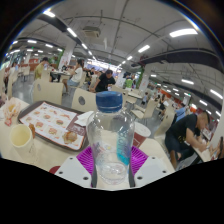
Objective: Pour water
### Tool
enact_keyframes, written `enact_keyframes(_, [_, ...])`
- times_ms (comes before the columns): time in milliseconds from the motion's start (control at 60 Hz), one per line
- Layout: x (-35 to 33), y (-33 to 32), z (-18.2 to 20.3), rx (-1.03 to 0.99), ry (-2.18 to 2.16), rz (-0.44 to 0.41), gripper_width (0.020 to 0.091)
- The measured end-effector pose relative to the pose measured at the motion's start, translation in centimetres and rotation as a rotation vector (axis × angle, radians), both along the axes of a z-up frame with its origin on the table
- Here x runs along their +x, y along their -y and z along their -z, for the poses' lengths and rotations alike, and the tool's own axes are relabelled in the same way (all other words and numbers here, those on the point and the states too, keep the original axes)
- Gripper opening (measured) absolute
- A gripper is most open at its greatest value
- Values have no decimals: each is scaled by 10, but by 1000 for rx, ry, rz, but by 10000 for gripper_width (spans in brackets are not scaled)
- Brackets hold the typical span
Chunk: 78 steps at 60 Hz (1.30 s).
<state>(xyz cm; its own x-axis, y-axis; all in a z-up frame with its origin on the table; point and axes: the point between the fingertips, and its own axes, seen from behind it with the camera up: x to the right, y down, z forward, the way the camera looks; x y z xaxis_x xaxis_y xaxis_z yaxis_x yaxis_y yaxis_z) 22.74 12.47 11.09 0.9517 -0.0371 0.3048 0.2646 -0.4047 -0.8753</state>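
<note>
While the gripper (pixel 111 160) rides low in its own view, a clear water bottle (pixel 110 135) with a blue cap (pixel 109 101) stands upright between its 2 fingers.

Both magenta pads (pixel 88 160) press against the bottle's lower sides, so the fingers are clamped on it above a pale table (pixel 150 150). Beside the bottle lies a tray (pixel 50 123) of food, with a yellowish cup (pixel 21 137) next to it. Beyond, seated people (pixel 186 135) fill a canteen hall under strip lights.
</note>
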Motion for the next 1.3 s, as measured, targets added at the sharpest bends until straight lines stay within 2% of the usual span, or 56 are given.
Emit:
enact_keyframes(133, [-16,-4,-48,4,398,-28,421])
enact_keyframes(400, [-76,-4,-93,-62,1197,-163,422])
enact_keyframes(583, [-102,-5,-86,-133,1568,-260,426])
enact_keyframes(783, [-126,-10,-67,-171,1743,-343,423])
enact_keyframes(1017, [-131,-7,-64,-168,1579,-345,423])
enact_keyframes(1300, [-120,11,-102,-32,636,-168,425])
